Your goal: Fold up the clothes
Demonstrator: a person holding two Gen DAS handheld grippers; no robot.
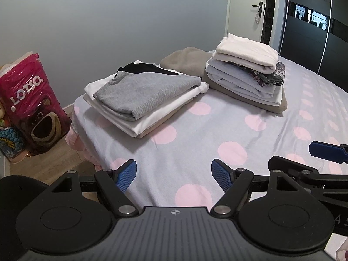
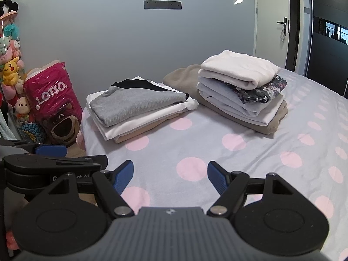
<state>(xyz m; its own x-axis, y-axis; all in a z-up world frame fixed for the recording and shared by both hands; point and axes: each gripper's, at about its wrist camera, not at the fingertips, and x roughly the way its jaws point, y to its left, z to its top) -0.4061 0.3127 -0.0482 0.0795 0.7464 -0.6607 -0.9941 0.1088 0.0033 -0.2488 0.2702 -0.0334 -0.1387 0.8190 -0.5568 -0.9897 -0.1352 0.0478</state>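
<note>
Two stacks of folded clothes lie on the bed. The left stack (image 1: pixel 143 100) (image 2: pixel 139 111) has a grey knit top over white and beige pieces. The right stack (image 1: pixel 245 71) (image 2: pixel 241 91) has a cream top over a dark floral piece and pale blue layers. A beige garment (image 1: pixel 184 59) (image 2: pixel 182 75) lies unfolded behind them. My left gripper (image 1: pixel 174 175) hangs open over the near bedsheet, nothing between its blue pads. My right gripper (image 2: pixel 170 177) is open and empty too, beside it; its finger shows at the right edge (image 1: pixel 324 152) of the left wrist view.
The bedsheet (image 1: pixel 217 126) (image 2: pixel 239 152) is pale grey with pink dots. A pink LOTSO bag (image 1: pixel 32 100) (image 2: pixel 54 104) stands on the wooden floor left of the bed, with plush toys (image 2: pixel 10 69) beside it. A grey wall, a door (image 1: pixel 245 8) and a dark wardrobe (image 1: pixel 308 32) lie behind.
</note>
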